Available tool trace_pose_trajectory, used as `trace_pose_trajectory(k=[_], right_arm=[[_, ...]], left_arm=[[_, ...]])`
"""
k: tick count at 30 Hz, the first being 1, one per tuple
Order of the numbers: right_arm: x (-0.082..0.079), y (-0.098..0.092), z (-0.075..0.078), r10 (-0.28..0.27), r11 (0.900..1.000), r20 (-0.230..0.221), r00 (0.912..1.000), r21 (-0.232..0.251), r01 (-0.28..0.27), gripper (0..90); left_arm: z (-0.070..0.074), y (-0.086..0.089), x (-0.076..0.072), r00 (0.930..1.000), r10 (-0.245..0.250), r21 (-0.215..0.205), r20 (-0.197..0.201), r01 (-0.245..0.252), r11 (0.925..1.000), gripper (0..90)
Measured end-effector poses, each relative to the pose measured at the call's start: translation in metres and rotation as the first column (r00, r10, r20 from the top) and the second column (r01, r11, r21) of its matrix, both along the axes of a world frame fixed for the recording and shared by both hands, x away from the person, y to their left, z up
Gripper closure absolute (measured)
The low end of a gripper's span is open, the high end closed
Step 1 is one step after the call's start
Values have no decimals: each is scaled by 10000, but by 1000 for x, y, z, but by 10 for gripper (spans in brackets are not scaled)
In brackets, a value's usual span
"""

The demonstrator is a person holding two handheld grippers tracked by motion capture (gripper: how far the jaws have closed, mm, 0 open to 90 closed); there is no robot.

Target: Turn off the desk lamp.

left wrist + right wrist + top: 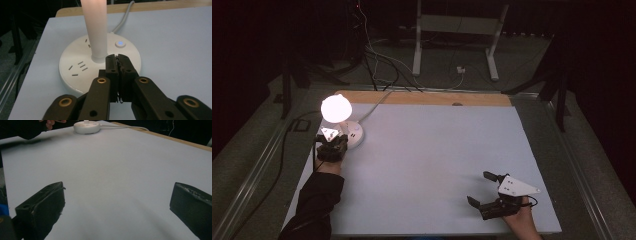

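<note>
White lamp base (82,67), sitting at the table's upper left with its bulb lit, could skid or tip if the left gripper (117,58), jaws pressed together and empty, shoves it.

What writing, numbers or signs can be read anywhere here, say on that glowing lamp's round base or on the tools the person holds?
None can be read.
Lamp base: bare slots and a lit blue button, no lettering.
Left gripper and right gripper: no label; the grey plate carries small dots, no text.
Table: blank.
</note>
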State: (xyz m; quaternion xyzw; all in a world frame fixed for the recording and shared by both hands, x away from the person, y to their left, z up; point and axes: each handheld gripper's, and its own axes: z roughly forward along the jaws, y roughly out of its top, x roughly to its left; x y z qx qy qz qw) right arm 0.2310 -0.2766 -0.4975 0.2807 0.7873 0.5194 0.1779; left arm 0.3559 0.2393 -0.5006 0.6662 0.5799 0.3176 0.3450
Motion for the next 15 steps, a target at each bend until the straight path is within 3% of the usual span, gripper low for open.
trace_pose_trajectory(k=[5, 15], right_arm=[[0, 0, 0, 5, 10000, -14, 10000, -7, -5, 0], [0, 0, 0, 15, 10000, -42, 10000, 23, -15, 0]], left_arm=[[-1, 4, 3, 9997, -202, -99, 120, 204, 9997, 900], [-9, 9, 8, 9995, -293, -52, -68, 293, 9996, 900]])
